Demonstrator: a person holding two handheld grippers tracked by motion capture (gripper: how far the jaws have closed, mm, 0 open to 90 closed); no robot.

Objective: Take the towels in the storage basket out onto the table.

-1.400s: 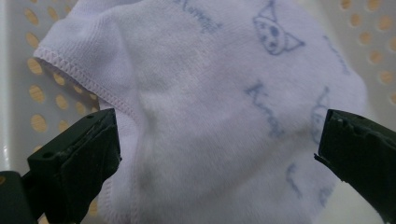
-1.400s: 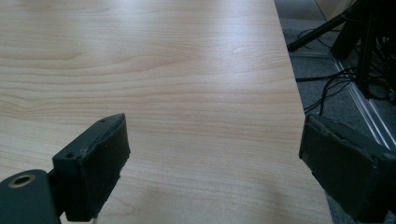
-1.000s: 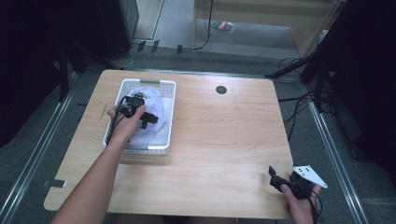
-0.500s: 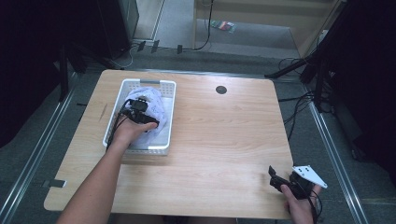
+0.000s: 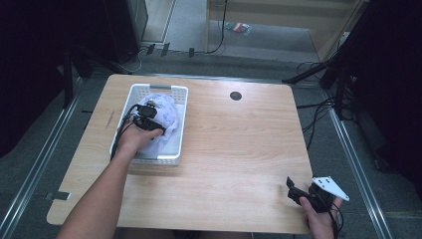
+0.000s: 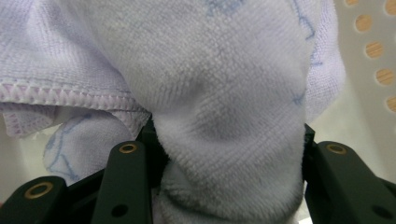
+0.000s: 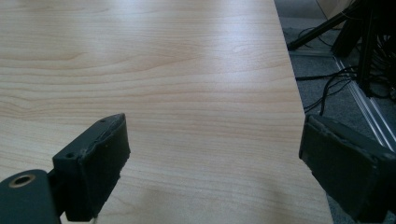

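Observation:
A pale lilac terry cloth [image 5: 168, 118] lies bunched in a white perforated basket [image 5: 182, 106] at the table's left. My left gripper [image 5: 151, 129] reaches down into the basket. Its jaws have just been closing, and they now pinch a thick fold of the cloth [image 6: 224, 93] between them, so the left gripper [image 6: 229, 140] is shut on it. A stitched hem runs across at the left of that view. My right gripper [image 5: 291, 189] rests at the table's front right corner. In its own view the right gripper [image 7: 215, 149] stands open over bare wood.
The wooden table [image 5: 239, 149] has a round cable hole [image 5: 235, 95] near its back edge. The right table edge [image 7: 299, 116] drops to grey floor with cables and stand legs [image 7: 345, 56]. The basket's wall [image 6: 369, 51] stands close on the right of the cloth.
The left gripper's jaws have closed on the cloth in the basket, and the hand has swung round behind the gripper. The right gripper has not moved.

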